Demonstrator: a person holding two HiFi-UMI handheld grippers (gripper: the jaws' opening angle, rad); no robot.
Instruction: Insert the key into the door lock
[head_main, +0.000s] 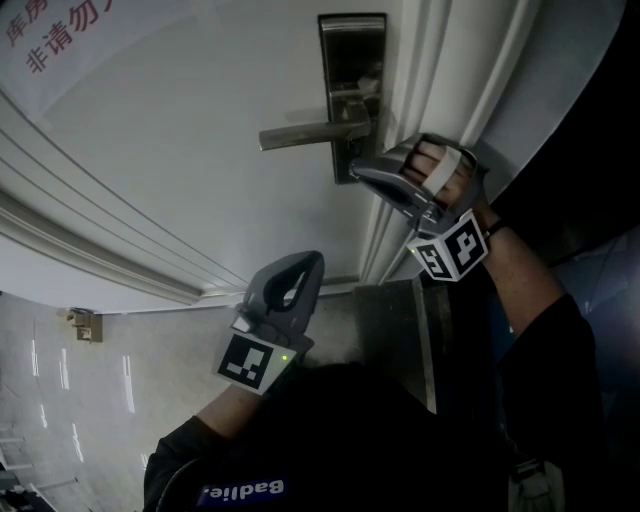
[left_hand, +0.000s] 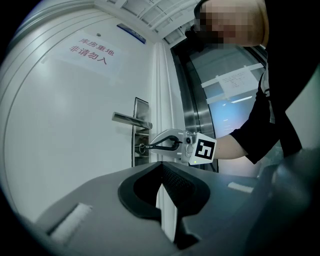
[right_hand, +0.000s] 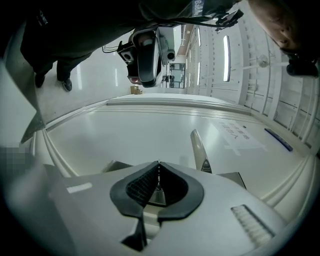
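Note:
The metal lock plate (head_main: 352, 60) with its lever handle (head_main: 310, 133) is on the white door. My right gripper (head_main: 358, 170) is at the plate's lower part, just under the handle, and is shut on the key (right_hand: 158, 192). The key shows as a thin metal piece between the pads in the right gripper view. In the left gripper view the right gripper (left_hand: 145, 147) has its tips against the lock plate (left_hand: 141, 107); the keyhole itself is hidden. My left gripper (head_main: 310, 262) hangs lower and to the left, away from the lock. Its tips meet on nothing (left_hand: 160, 167).
The door frame moulding (head_main: 440, 70) runs just right of the lock plate. A paper notice with red print (left_hand: 92, 52) is stuck high on the door. A steel-framed glass panel (left_hand: 220, 90) stands beside the door. Pale tiled floor (head_main: 60, 400) lies to the left.

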